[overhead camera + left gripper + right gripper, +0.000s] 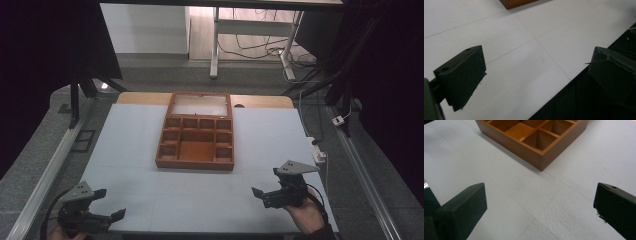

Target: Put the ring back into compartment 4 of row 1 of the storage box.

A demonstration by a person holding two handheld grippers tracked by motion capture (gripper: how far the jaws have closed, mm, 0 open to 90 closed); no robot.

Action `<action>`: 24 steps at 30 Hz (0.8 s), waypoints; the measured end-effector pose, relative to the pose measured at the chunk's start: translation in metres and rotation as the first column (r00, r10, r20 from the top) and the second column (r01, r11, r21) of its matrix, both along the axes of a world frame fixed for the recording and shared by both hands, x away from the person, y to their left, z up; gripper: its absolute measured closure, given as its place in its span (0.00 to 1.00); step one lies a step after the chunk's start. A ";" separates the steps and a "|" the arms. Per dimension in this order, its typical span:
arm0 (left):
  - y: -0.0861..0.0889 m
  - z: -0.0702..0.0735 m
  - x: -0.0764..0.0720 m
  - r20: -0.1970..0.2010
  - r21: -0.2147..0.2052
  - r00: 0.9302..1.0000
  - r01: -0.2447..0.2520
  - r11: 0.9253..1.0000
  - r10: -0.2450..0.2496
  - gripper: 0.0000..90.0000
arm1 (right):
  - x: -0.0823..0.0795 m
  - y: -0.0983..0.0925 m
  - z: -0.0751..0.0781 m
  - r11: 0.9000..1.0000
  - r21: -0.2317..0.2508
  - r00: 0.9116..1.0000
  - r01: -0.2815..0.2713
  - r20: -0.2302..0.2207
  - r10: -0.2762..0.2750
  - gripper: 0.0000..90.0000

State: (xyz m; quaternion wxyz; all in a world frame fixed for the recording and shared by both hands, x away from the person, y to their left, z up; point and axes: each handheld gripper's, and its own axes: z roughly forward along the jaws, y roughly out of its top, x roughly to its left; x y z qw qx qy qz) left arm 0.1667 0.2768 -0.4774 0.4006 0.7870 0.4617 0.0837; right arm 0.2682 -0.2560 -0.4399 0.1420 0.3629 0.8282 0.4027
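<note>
A brown wooden box (195, 138) with several empty compartments and an open glass lid (200, 105) rests at the middle of the white table (135, 145). Its near corner (541, 157) lies ahead in the right gripper view, and a corner of it (516, 3) is at the top of the left gripper view. My left gripper (111, 203) hovers open at the table's front left edge. My right gripper (266, 182) is open at the front right, held by a hand (305, 215). Both sets of jaws stand wide apart with nothing between them.
A desk frame (250, 30) and loose cables (260, 47) stand on the floor beyond the table. A white power strip (318, 152) lies at the table's right edge. Metal rails (50, 165) run along both sides.
</note>
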 end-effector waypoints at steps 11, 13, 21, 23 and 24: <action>0.000 0.000 0.000 0.002 -0.003 1.000 -0.005 1.000 0.005 0.01 | -0.012 -0.020 -0.002 0.998 0.003 0.998 0.057 0.004 -0.057 0.00; 0.001 0.000 0.000 0.002 -0.005 1.000 -0.006 1.000 0.006 0.01 | -0.015 -0.024 -0.003 0.998 0.002 0.998 0.069 0.003 -0.069 0.00; 0.001 0.000 0.000 0.005 -0.008 1.000 -0.006 1.000 0.006 0.01 | -0.026 -0.037 -0.003 0.993 0.002 0.993 0.120 -0.003 -0.120 0.00; 0.001 0.000 -0.001 0.005 -0.010 1.000 -0.009 1.000 0.009 0.01 | -0.031 -0.042 -0.004 0.990 -0.004 0.990 0.141 -0.010 -0.141 0.00; 0.002 0.000 -0.001 0.005 -0.011 1.000 -0.009 1.000 0.009 0.01 | -0.031 -0.042 -0.004 0.990 -0.004 0.990 0.141 -0.010 -0.141 0.00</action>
